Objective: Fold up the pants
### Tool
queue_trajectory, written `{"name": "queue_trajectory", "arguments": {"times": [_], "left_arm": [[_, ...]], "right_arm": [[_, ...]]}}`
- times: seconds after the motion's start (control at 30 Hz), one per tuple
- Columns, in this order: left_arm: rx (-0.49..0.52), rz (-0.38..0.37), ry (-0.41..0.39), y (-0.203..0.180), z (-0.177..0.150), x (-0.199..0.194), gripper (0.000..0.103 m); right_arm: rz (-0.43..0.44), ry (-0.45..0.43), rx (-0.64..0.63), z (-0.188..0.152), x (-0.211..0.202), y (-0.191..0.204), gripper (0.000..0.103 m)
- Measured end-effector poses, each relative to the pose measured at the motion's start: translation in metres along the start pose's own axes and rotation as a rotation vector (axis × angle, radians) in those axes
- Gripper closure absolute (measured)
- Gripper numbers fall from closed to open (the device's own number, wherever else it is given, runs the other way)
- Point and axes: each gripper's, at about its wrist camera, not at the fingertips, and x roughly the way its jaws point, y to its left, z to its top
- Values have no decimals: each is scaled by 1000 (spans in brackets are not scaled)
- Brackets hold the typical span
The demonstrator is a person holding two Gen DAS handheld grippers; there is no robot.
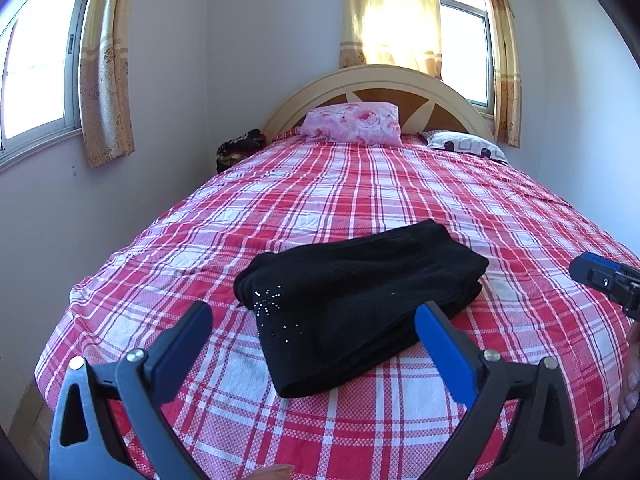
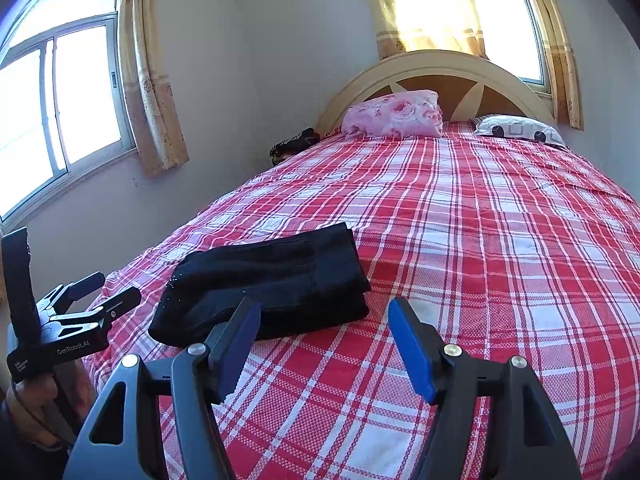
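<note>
Black pants (image 1: 352,304) lie folded into a thick bundle on the red plaid bed (image 1: 360,188), a small rhinestone pattern showing near their left end. My left gripper (image 1: 314,314) hovers just short of the bundle, its blue-padded jaws wide apart and holding nothing. In the right wrist view the same pants (image 2: 268,288) rest left of centre. My right gripper (image 2: 322,312) stands open to the right of the bundle's near corner, over the bare bedspread (image 2: 480,240). The left gripper's body (image 2: 72,320) shows at that view's left edge, held by a hand.
A pink floral pillow (image 1: 354,122) and a white patterned pillow (image 1: 466,145) lie against the curved headboard (image 1: 380,84). A dark bundle (image 1: 240,150) sits at the bed's far left corner by the wall. Curtained windows flank the bed.
</note>
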Motion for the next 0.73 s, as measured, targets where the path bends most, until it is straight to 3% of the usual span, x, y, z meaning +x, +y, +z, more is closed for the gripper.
{"name": "queue_trajectory", "arguments": {"times": [0.47, 0.73], "left_arm": [[-24, 46, 20, 5, 0, 4, 0], [-4, 42, -7, 2, -3, 1, 0]], "right_arm": [[6, -9, -4, 2, -3, 2, 35], [10, 5, -4, -2, -2, 4, 34]]}}
